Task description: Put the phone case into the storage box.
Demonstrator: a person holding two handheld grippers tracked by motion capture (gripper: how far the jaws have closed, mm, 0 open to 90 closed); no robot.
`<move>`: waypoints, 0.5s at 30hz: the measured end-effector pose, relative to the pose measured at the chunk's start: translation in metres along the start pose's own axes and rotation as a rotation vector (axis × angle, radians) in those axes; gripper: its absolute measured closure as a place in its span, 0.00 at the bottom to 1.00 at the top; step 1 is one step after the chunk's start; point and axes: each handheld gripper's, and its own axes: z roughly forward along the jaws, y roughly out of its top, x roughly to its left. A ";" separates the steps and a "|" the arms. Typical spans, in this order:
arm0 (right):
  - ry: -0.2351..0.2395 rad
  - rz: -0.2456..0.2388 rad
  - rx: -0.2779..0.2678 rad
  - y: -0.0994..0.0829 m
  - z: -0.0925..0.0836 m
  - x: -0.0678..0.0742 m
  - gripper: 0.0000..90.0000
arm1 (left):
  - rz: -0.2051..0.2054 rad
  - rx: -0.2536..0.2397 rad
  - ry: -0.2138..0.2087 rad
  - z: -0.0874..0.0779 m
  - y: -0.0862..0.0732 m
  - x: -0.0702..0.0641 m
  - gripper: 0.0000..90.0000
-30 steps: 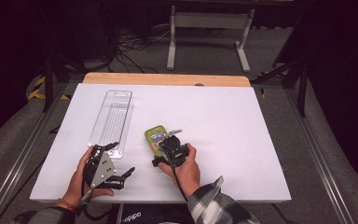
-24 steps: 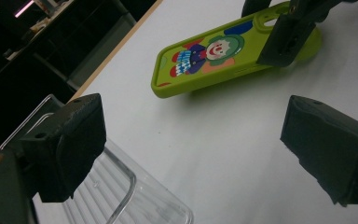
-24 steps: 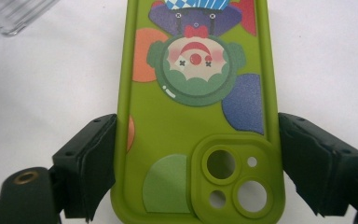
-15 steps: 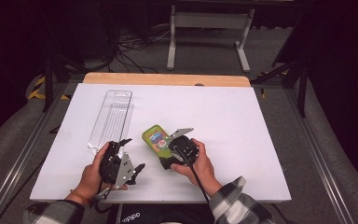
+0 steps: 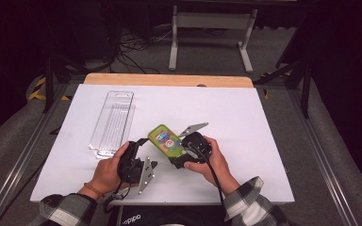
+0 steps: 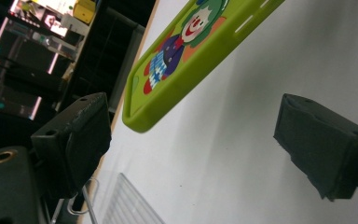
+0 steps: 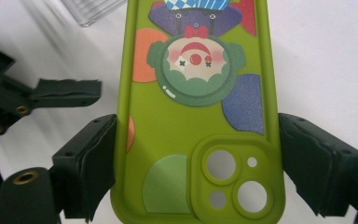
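A lime-green phone case (image 5: 166, 140), printed with a cartoon clown face and showing its camera cut-outs, is near the front middle of the white tabletop (image 5: 245, 117). The right tool (image 5: 181, 157) pinches it across its width at the camera end: in the right gripper view both black jaws press against the case's (image 7: 193, 116) long edges. In the left gripper view the case's far corner appears lifted off the surface. The left tool (image 5: 139, 155) sits just beside the case on its left, jaws spread wide apart with nothing between them; a hand (image 5: 106, 172) grips its body. A clear plastic tray (image 5: 111, 123) lies flat farther back on the left, apart from the case. Plaid sleeves enter from the bottom edge.
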 end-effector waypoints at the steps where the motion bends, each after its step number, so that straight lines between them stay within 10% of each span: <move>1: 0.006 -0.007 0.001 0.000 -0.001 0.000 0.19 | 0.010 -0.001 0.007 0.000 0.002 -0.001 0.13; 15: 0.021 -0.034 0.006 0.001 -0.004 0.004 0.19 | 0.193 -0.014 0.102 0.006 0.015 -0.013 0.34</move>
